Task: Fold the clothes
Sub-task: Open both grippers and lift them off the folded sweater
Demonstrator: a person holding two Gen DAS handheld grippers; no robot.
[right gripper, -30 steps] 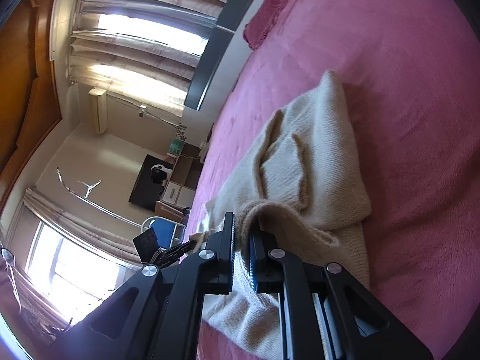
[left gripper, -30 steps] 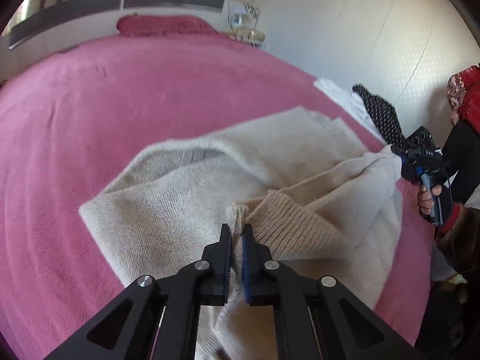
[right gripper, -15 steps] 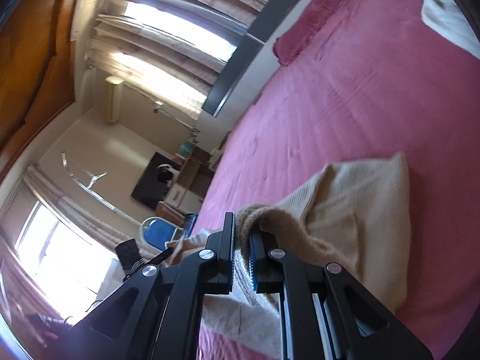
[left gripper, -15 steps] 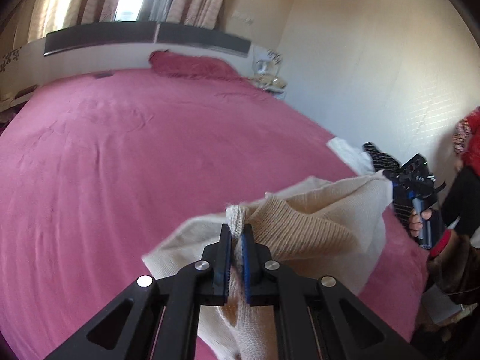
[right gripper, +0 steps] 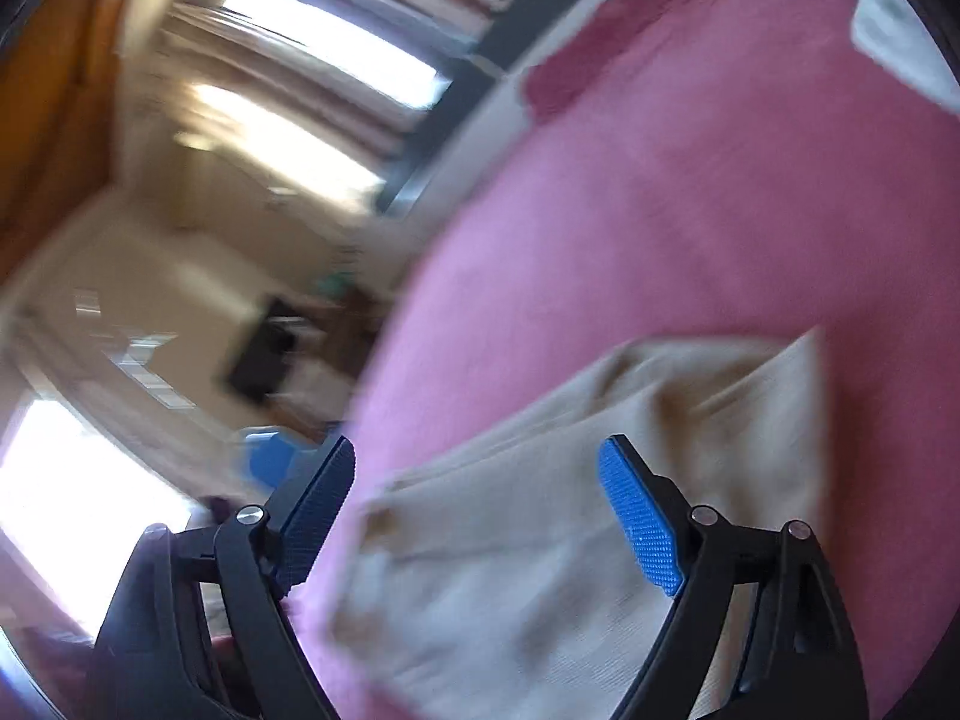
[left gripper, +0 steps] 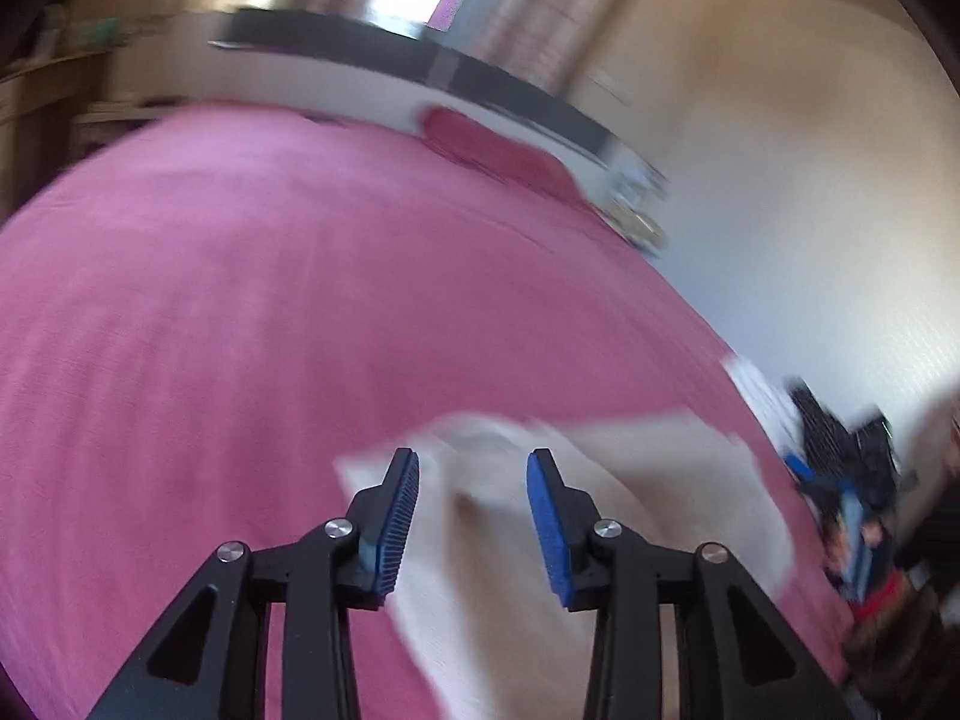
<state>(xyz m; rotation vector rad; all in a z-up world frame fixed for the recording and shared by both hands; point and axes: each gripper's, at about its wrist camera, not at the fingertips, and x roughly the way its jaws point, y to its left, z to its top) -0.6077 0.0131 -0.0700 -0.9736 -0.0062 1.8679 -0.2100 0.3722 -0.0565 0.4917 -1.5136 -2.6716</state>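
- Bottom centre of the left wrist view: left gripper (left gripper: pixel 472 513) has just been opening; jaws stand apart, blue pads (left gripper: pixel 396 525) clear of the cloth, nothing pinched. Sweater (left gripper: pixel 630 510) shows in the gap but lies below on the bed.
- Bottom of the right wrist view: right gripper (right gripper: pixel 474 516) has also just been opening, jaws spread wide, nothing held. Knit sits under and between the fingers, not touching the pads as far as the blur allows.
- Sweater in the right view (right gripper: pixel 600 510): cream/beige knit, lower centre of frame, lying on the pink bedspread (right gripper: pixel 690 210). Looks doubled over, one straight edge running toward the upper right, a few soft creases. Blur hides any ribbing or sleeve detail.
- Progress, my read: one fold laid down and let go. Whether more folds or a tidy-up remain, cannot tell; the outline looks a bit uneven at the near corner.
- Mid frame, left view: bare pink bedspread (left gripper: pixel 270 330) fills most of the picture.
- Right edge, left view: blurred pile of dark and white clothes (left gripper: pixel 822 420), likely next in the queue.
- Far: dark red pillow (left gripper: pixel 492 153) against the headboard (left gripper: pixel 390 57), bright curtained window behind.
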